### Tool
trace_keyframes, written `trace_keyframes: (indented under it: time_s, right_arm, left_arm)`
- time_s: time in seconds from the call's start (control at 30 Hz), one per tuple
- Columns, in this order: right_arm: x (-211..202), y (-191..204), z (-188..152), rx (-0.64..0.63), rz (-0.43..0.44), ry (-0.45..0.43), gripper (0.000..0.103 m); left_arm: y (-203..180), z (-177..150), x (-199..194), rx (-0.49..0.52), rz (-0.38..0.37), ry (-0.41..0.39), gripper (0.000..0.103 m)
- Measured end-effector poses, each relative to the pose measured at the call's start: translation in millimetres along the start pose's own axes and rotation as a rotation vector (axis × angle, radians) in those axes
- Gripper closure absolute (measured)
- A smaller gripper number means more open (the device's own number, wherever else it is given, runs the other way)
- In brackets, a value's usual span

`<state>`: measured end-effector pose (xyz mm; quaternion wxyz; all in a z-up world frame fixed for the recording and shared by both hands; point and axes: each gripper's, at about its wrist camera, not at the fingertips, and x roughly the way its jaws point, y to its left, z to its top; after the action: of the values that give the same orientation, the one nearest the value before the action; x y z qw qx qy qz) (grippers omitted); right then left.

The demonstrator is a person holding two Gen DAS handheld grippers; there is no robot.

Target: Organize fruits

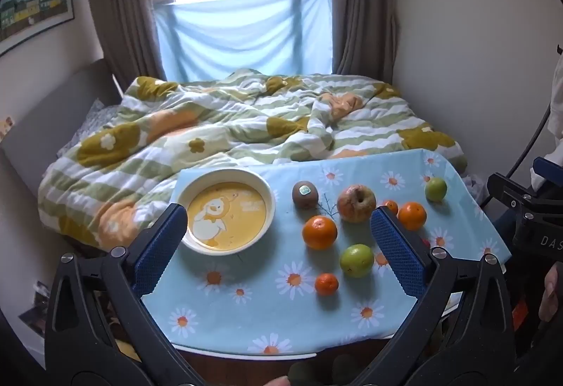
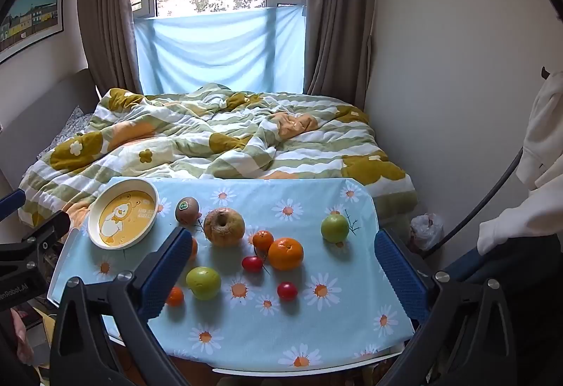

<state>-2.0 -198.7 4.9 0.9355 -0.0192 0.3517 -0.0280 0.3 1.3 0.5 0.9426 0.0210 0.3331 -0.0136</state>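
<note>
A white bowl with a yellow duck picture (image 1: 225, 210) (image 2: 123, 214) sits empty at the table's far left. Fruits lie loose on the daisy cloth: a kiwi (image 1: 304, 194) (image 2: 187, 209), a bruised apple (image 1: 356, 203) (image 2: 223, 227), oranges (image 1: 319, 232) (image 2: 285, 253), small tangerines (image 1: 326, 284) (image 2: 262, 240), green apples (image 1: 356, 260) (image 2: 203, 282) (image 2: 334, 227) and two red tomatoes (image 2: 252, 263) (image 2: 287, 291). My left gripper (image 1: 279, 245) is open and empty above the near table. My right gripper (image 2: 281, 270) is open and empty too.
The small table with the blue daisy cloth (image 1: 246, 315) (image 2: 316, 333) stands against a bed with a rumpled floral quilt (image 1: 228, 125) (image 2: 211, 136). A wall runs along the right. A plastic bag (image 2: 426, 230) lies on the floor at right.
</note>
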Motion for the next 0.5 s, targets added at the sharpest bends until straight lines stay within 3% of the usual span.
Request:
trace_keyframes:
  time_s: [0.5]
  right_arm:
    - [-1.9,0.0,0.5,0.004,0.005,-0.004,0.000]
  left_arm:
    - [5.3,-1.4,-3.5,-0.018,0.004,-0.022,0.000]
